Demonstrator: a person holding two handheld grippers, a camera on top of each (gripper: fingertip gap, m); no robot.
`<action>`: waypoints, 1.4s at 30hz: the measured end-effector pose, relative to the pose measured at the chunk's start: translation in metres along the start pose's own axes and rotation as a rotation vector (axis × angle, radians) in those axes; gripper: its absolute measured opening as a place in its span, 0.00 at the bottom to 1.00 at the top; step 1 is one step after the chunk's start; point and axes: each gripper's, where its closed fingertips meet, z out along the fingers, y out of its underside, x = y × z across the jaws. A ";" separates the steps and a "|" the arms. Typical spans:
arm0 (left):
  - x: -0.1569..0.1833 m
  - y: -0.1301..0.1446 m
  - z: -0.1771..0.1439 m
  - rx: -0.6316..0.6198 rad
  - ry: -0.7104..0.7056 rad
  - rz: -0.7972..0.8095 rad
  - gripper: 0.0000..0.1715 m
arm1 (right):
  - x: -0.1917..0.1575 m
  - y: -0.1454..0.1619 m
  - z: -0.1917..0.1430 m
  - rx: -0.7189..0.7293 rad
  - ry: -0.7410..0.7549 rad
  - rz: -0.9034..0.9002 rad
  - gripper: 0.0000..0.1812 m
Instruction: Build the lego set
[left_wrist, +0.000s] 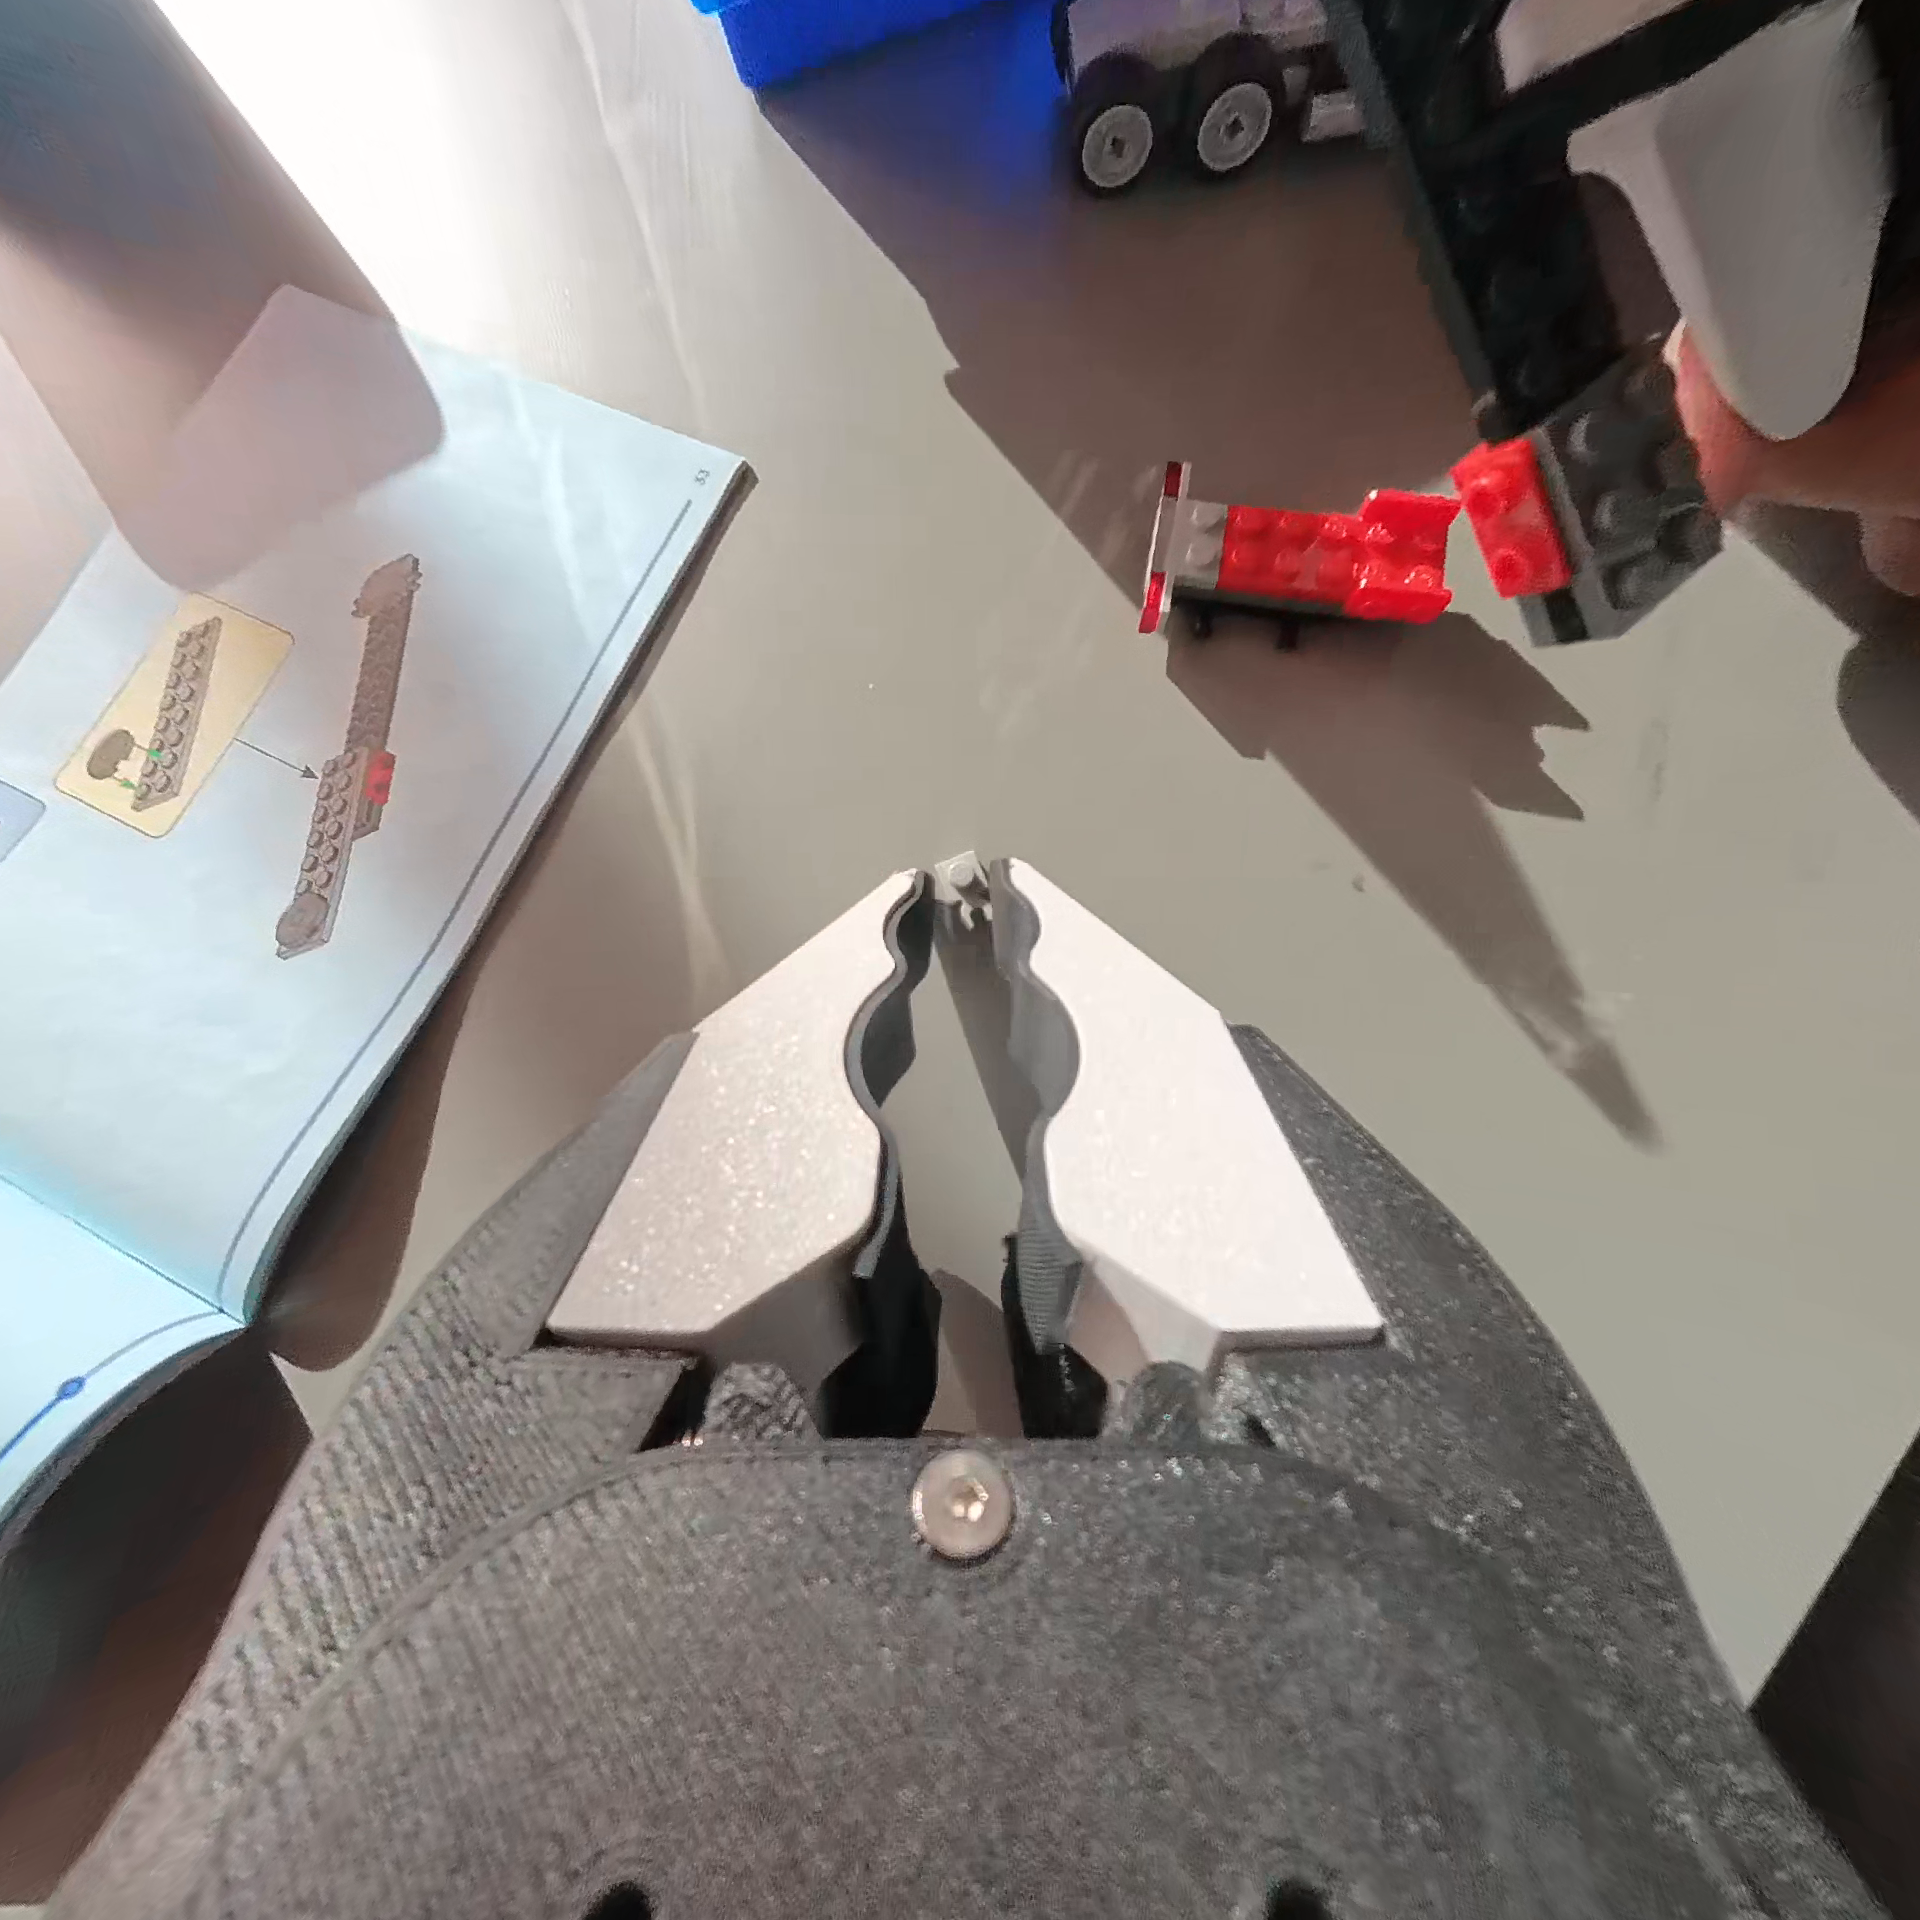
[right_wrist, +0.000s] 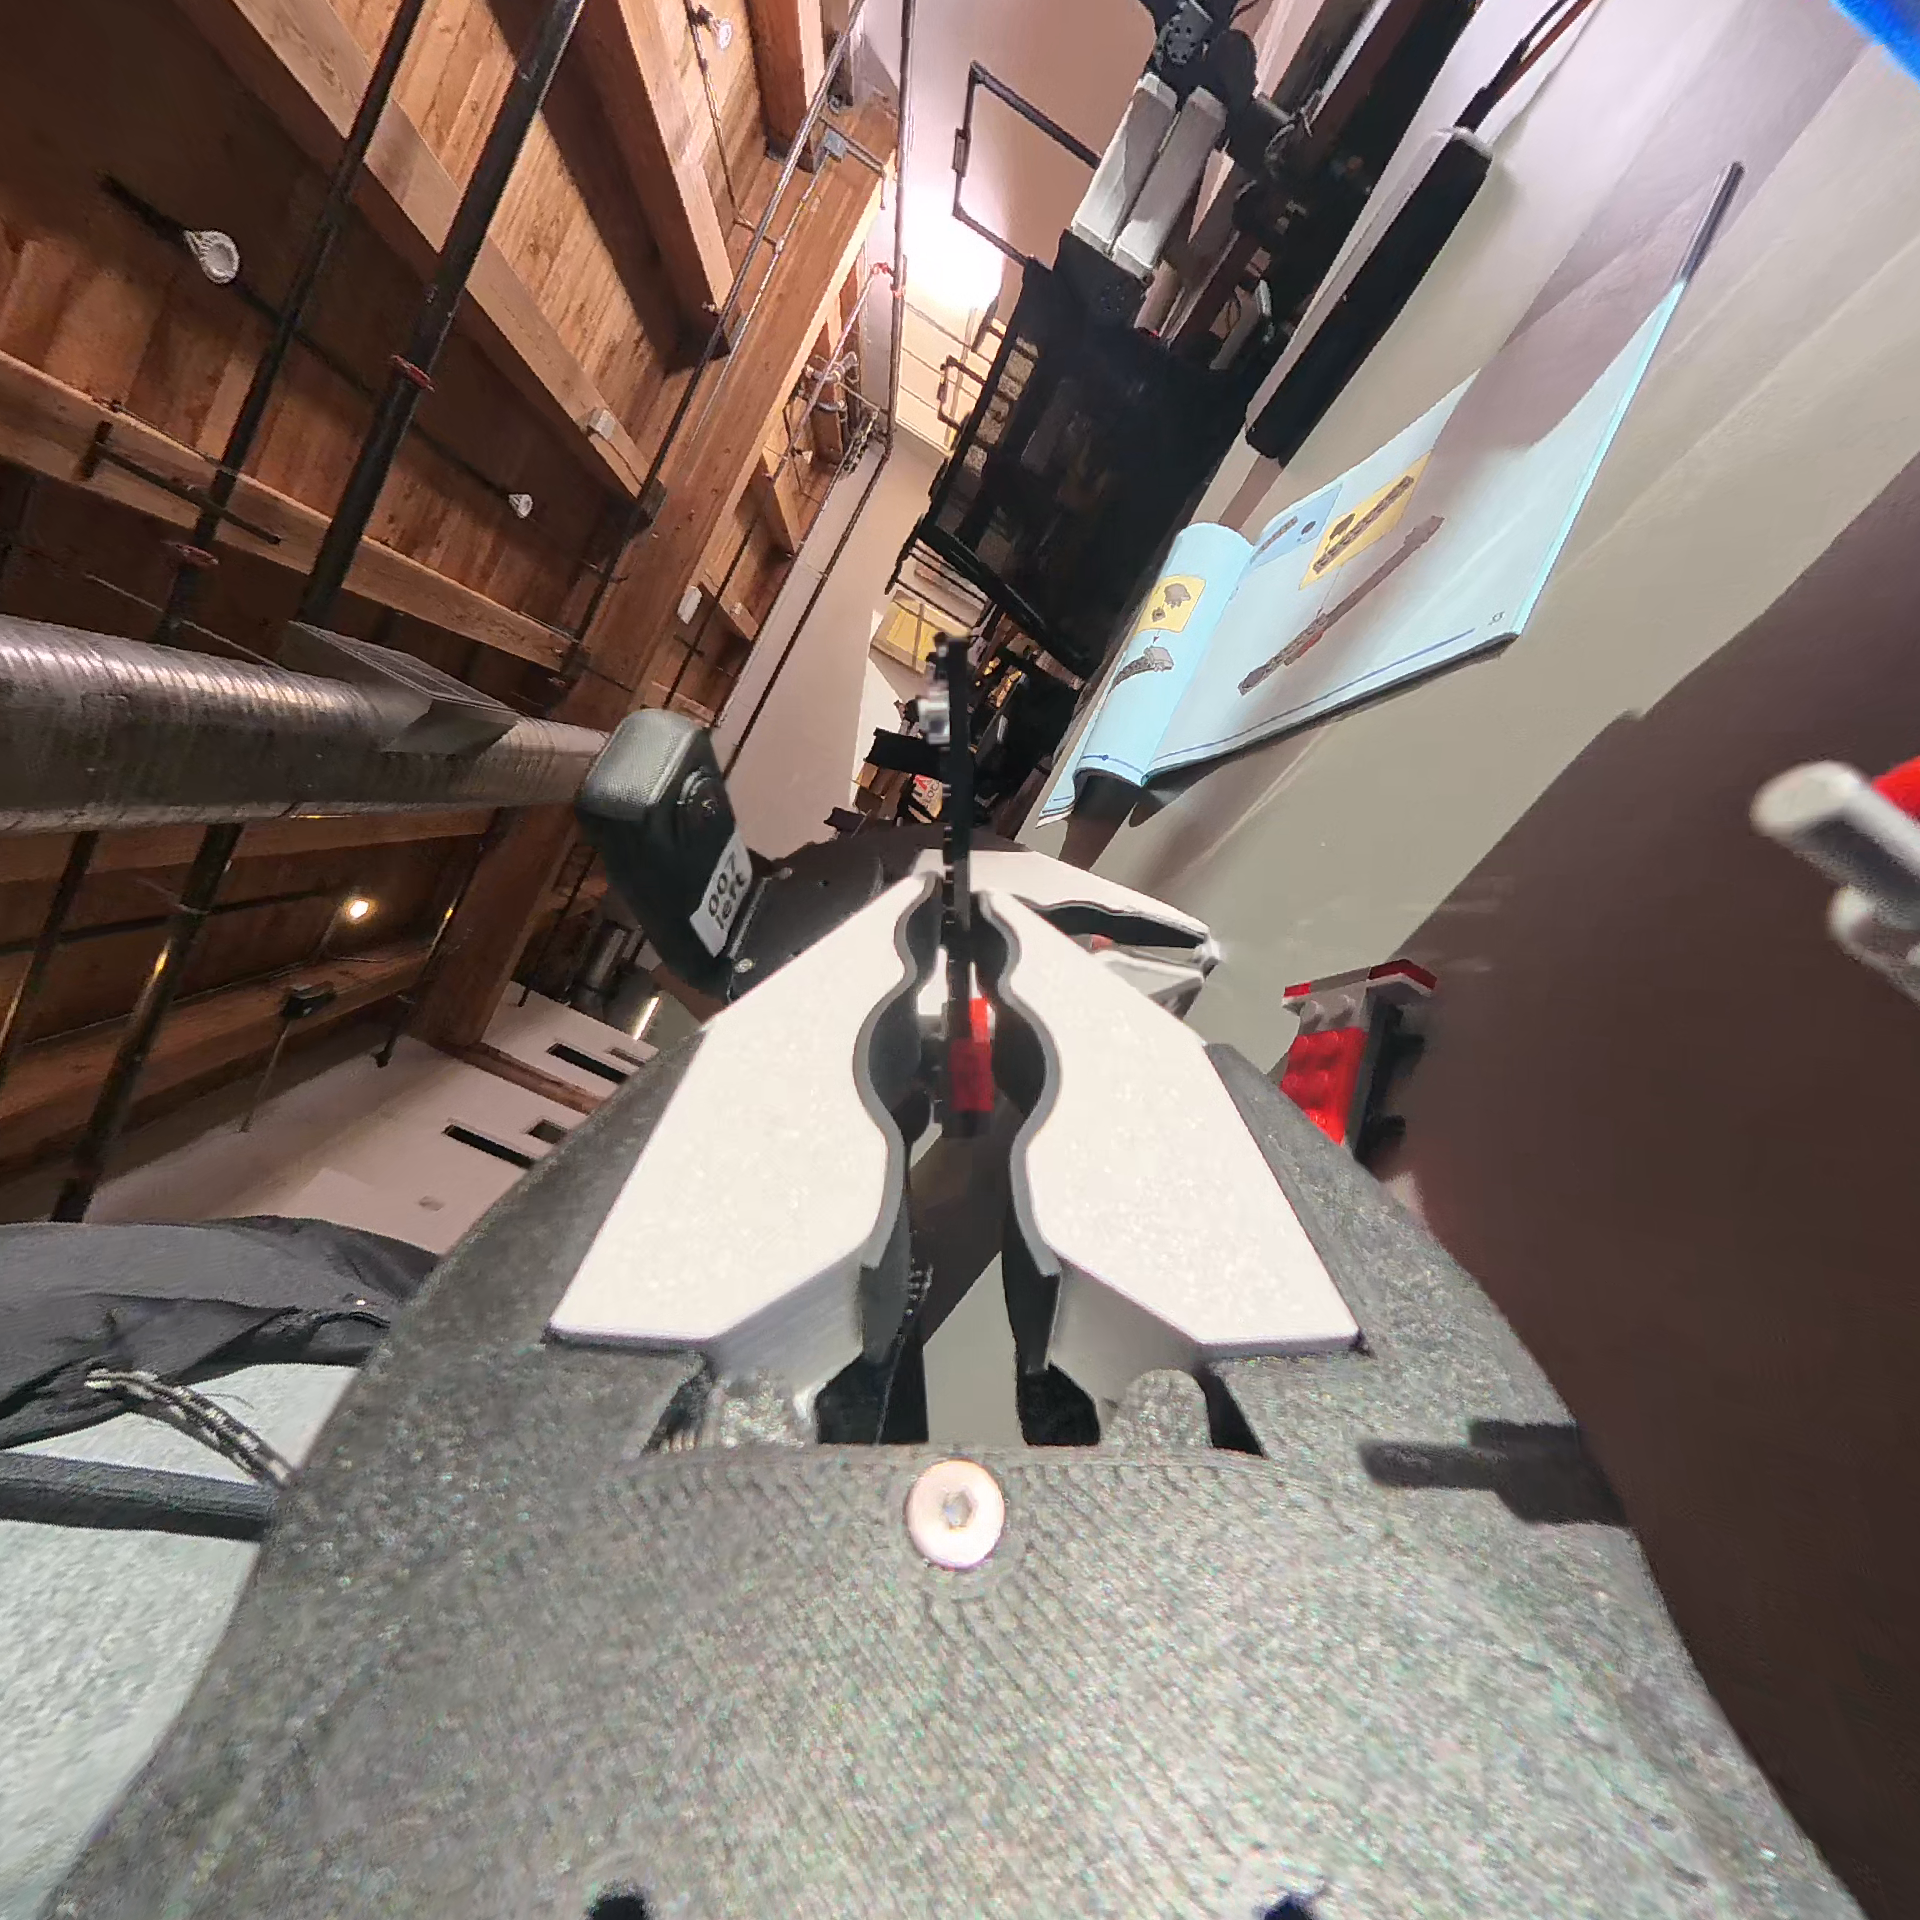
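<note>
Two hand-held grippers are pinching parts: left (left_wrist: 957, 883) gripping a grey piece (left_wrist: 958, 875), right (right_wrist: 954, 894) clamping a black beam (right_wrist: 956, 790).

Black textured body, silver-grey wavy fingers (left_wrist: 790, 1091)

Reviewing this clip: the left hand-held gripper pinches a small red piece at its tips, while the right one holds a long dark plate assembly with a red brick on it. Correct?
Not quite. In the left wrist view, the left hand-held gripper pinches a small light grey Lego piece, not a red one. The rest holds: the right hand-held gripper is shut on the long dark grey plate assembly with a red brick on it.
</note>
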 end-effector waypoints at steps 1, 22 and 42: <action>-0.001 0.000 0.000 -0.001 -0.006 0.010 0.05 | 0.001 0.001 0.000 -0.008 -0.001 0.019 0.03; 0.039 -0.094 -0.031 0.214 0.274 0.398 0.05 | -0.003 0.028 -0.008 -0.008 -0.051 0.338 0.03; 0.049 -0.091 -0.033 0.090 0.341 0.586 0.05 | -0.011 0.033 -0.008 -0.027 -0.099 0.334 0.03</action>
